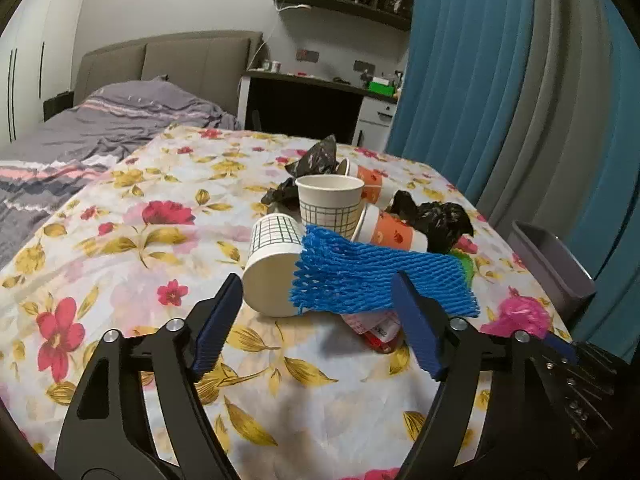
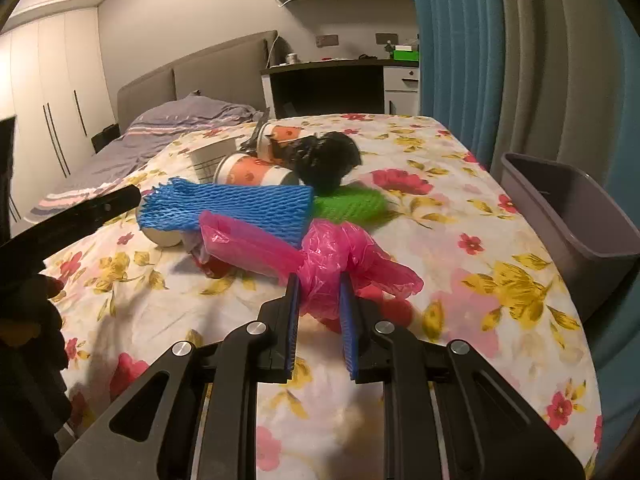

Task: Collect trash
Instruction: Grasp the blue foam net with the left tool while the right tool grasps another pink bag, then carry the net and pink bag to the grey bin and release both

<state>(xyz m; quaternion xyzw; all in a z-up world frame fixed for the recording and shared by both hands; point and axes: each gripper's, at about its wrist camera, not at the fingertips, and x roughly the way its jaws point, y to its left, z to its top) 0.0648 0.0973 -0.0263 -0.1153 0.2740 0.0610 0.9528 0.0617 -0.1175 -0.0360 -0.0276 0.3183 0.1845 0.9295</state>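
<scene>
A pile of trash lies on the floral tablecloth [image 1: 132,240]: a blue foam net [image 1: 372,276] [image 2: 232,204], checked paper cups [image 1: 332,200], orange-banded cups [image 1: 394,232] [image 2: 252,172], crumpled black bags [image 1: 440,220] [image 2: 324,156], a green foam net [image 2: 352,204] and a red wrapper [image 1: 380,334]. My left gripper [image 1: 320,312] is open, its fingers either side of the blue net and the tipped cup [image 1: 272,276]. My right gripper [image 2: 320,296] is shut on a pink plastic bag [image 2: 340,256], also seen in the left wrist view [image 1: 516,316].
A grey bin [image 2: 576,216] [image 1: 552,260] stands off the table's right edge. Blue and grey curtains [image 2: 520,48] hang behind it. A bed [image 1: 92,128] lies to the left and a desk [image 1: 312,92] at the back.
</scene>
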